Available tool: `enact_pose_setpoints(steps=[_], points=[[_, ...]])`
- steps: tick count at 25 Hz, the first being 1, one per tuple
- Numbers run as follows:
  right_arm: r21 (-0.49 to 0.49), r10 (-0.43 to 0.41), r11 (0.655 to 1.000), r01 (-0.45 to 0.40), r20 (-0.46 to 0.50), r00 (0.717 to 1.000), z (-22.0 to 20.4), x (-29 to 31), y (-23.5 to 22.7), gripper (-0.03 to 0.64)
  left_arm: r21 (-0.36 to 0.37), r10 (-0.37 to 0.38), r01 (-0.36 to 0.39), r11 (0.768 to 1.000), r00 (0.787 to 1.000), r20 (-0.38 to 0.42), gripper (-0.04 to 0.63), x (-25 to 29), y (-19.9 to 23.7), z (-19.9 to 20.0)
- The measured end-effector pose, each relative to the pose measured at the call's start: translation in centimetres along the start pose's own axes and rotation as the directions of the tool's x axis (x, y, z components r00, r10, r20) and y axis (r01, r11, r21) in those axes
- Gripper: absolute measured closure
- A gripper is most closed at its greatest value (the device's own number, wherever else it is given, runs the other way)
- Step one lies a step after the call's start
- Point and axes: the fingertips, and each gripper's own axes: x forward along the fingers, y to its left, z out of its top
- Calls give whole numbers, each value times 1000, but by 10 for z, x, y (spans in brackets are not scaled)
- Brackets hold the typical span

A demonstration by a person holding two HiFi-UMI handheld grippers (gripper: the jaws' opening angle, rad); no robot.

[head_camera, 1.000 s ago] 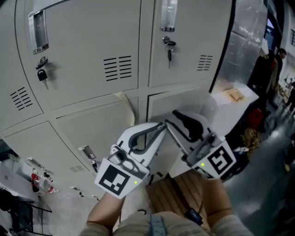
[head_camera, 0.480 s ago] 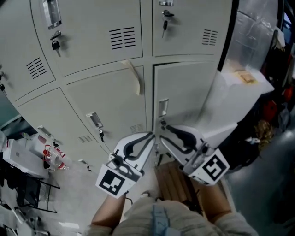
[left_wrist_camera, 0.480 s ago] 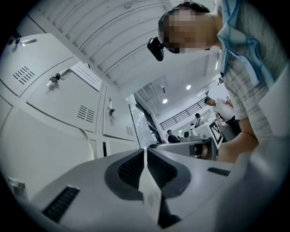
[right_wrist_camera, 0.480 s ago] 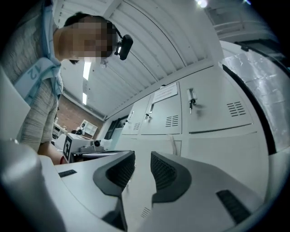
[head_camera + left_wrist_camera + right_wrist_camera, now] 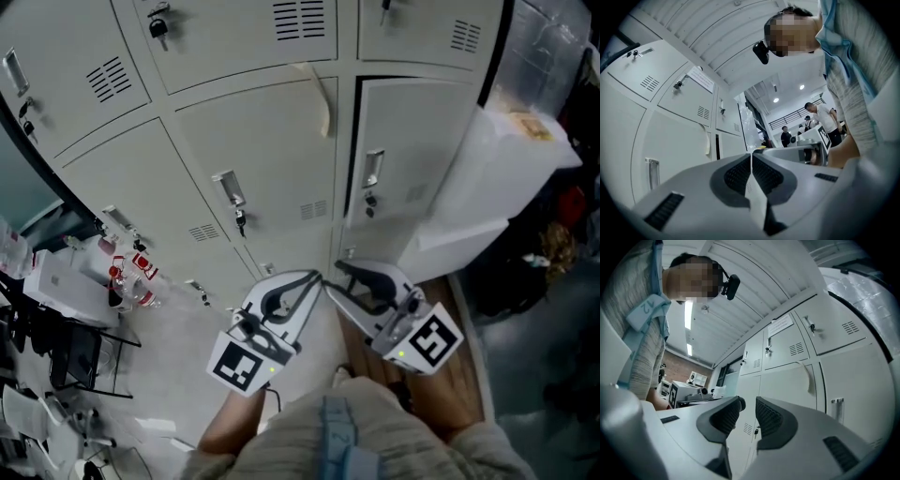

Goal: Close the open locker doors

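A bank of pale grey lockers fills the head view. The lower right door [image 5: 412,159] stands slightly ajar, with a dark gap along its top and left edge; it also shows in the left gripper view [image 5: 729,147] and the right gripper view [image 5: 855,376]. The neighbouring door [image 5: 272,159] carries a strip of tape [image 5: 323,98] and looks shut. My left gripper [image 5: 314,278] is shut and empty, held low in front of the body. My right gripper [image 5: 339,270] sits beside it with a narrow gap between its pads, holding nothing. Neither touches the lockers.
A large white wrapped box [image 5: 487,187] stands right of the lockers over a wooden board [image 5: 464,328] on the floor. Red-and-white bottles and clutter [image 5: 122,272] sit at the left. Keys hang in several locks [image 5: 239,222]. People stand far off [image 5: 820,117].
The lockers have slid up and away in the head view, revealing the lower doors and floor. Both grippers have dropped back from the doors and stay side by side near the body.
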Motion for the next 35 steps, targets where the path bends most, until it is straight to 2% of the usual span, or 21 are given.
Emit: enact_pose_setpoints(steps=[5, 11, 23, 30, 35], points=[[46, -10, 999, 10, -11, 1000, -16, 8, 51, 531, -39, -10, 8, 999, 999, -53, 589, -50, -11, -11], [66, -5, 998, 8, -46, 999, -36, 19, 119, 614, -68, -12, 5, 998, 994, -105, 589, -111, -23, -19], [106, -45, 993, 52, -70, 997, -54, 16, 196, 614, -118, -47, 36, 992, 994, -94, 589, -182, -54, -22], [75, -21, 997, 28, -93, 995, -58, 28, 224, 615, -135, -34, 20, 991, 994, -102, 589, -212, -54, -23], [91, -1, 996, 10, -91, 996, -59, 37, 238, 615, -156, -15, 0, 988, 995, -94, 589, -229, -51, -21]])
